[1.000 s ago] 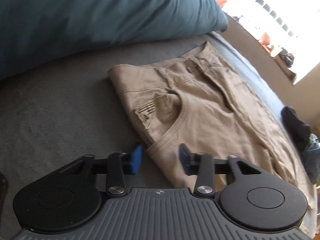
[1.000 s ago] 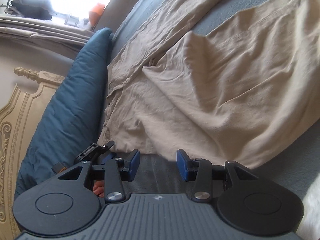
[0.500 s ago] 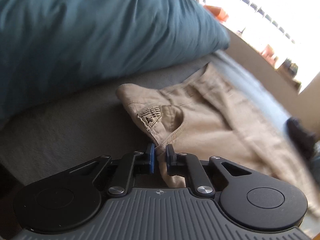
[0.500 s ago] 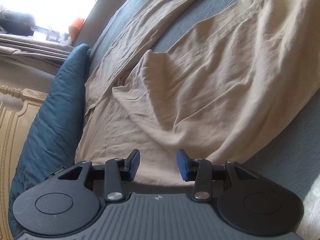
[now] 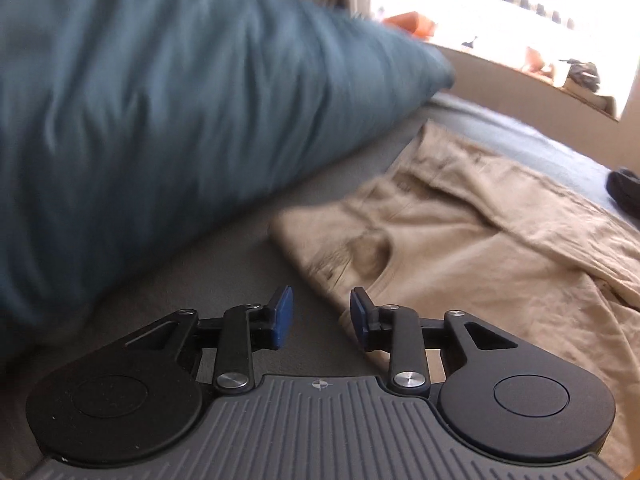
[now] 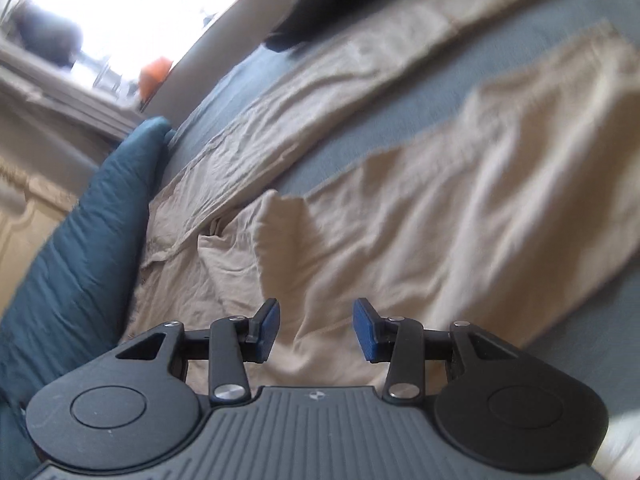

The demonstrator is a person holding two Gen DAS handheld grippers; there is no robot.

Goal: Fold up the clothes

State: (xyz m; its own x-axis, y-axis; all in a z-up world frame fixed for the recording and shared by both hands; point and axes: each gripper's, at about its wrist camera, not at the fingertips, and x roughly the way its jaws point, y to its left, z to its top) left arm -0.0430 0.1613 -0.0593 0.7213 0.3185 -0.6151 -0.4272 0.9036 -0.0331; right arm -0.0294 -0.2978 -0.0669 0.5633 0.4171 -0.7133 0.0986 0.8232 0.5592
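Note:
Beige trousers point(image 5: 460, 240) lie spread on a grey bed cover point(image 5: 224, 264); the waist and front pocket are nearest in the left wrist view. My left gripper point(image 5: 320, 318) is open and empty, at the waist's near corner, its right pad by the cloth edge. In the right wrist view the trousers point(image 6: 420, 216) lie with both legs stretched away, wrinkled near the crotch. My right gripper point(image 6: 316, 334) is open and empty, just above the cloth.
A large teal pillow point(image 5: 160, 120) lies along the bed's head, also in the right wrist view point(image 6: 80, 248). Dark clothes point(image 6: 320, 12) lie at the far side. A bright window sill point(image 5: 520, 60) runs behind the bed.
My left gripper was shut on the trousers' waist edge half a second ago and has now opened and let go. My right gripper stayed open and moved farther over the trousers.

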